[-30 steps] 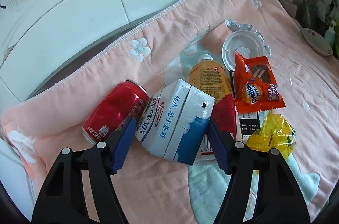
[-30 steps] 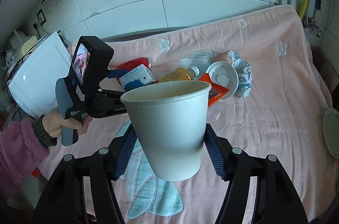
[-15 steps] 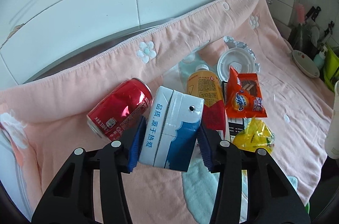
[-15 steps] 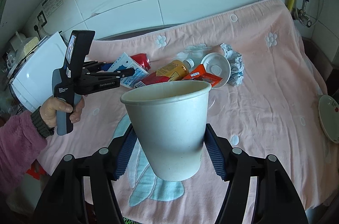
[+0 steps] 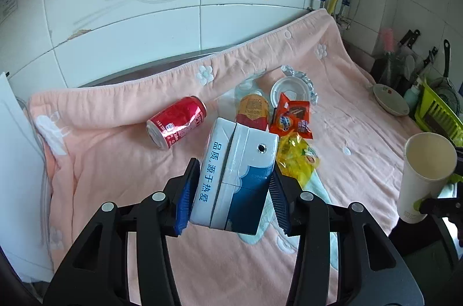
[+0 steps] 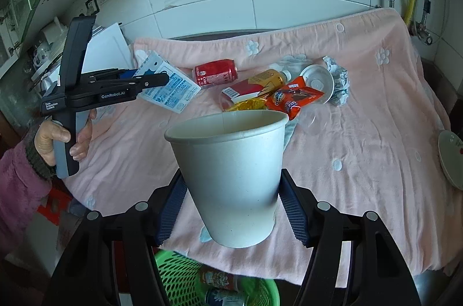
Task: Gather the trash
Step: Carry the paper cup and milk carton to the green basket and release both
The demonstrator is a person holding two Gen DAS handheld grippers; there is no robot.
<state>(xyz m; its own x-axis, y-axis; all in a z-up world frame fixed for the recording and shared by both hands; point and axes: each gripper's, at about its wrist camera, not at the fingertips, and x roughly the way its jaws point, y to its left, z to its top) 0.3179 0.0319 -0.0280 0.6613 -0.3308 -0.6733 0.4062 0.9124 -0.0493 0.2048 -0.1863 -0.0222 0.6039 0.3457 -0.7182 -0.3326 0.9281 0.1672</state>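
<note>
A pink towel (image 5: 332, 115) covers the tabletop below white tiles; the left gripper (image 5: 231, 190) has just clamped a milk carton (image 5: 237, 175), lifted clear of the can (image 5: 176, 125). Opposite, the right gripper (image 6: 230, 207) pinches a paper cup (image 6: 231, 170) above a green basket (image 6: 173, 271).

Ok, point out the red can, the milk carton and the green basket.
red can (image 5: 177, 124): left wrist view, middle of its side.
milk carton (image 5: 240, 181): left wrist view, its front face.
green basket (image 6: 173, 274): right wrist view, its mesh wall.

milk carton (image 5: 234, 175): "品质, 源于热爱" | left tool (image 6: 150, 80): "GenRobot.AI", "Data Acquisition System"
</note>
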